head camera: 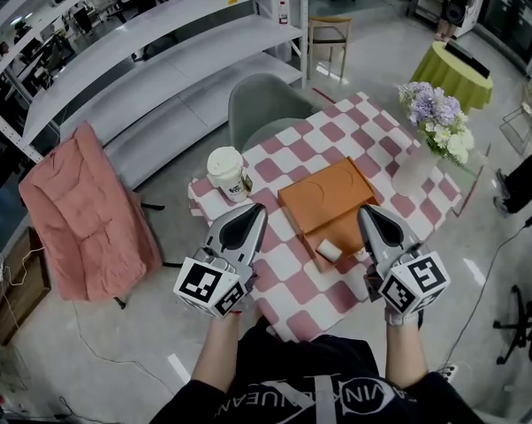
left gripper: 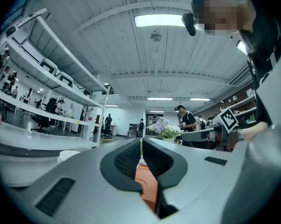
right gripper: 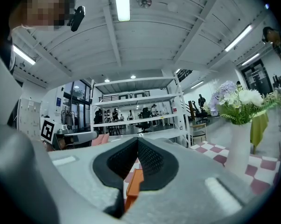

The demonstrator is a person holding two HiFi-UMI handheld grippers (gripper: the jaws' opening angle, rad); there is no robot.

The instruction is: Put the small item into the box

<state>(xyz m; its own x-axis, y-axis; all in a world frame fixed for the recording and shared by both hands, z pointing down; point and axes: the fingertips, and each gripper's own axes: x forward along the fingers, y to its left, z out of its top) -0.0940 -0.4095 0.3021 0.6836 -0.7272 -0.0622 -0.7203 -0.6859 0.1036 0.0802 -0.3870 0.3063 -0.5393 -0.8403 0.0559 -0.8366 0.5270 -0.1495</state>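
Below you, a table under a pink-and-white checked cloth carries a flat orange cardboard box. Beyond the box to the right stands a bunch of lilac and white flowers in a pale vase. Left of the box stands a white lidded paper cup. Your left gripper hovers just left of the box and your right gripper just right of it. Both are level, with jaws pressed together on nothing. At the box's near edge lies the small whitish block; whether it rests on cloth or on the box is unclear. It looks light and perhaps soft, so a gentle, low pinch across its short sides should keep it from skidding.
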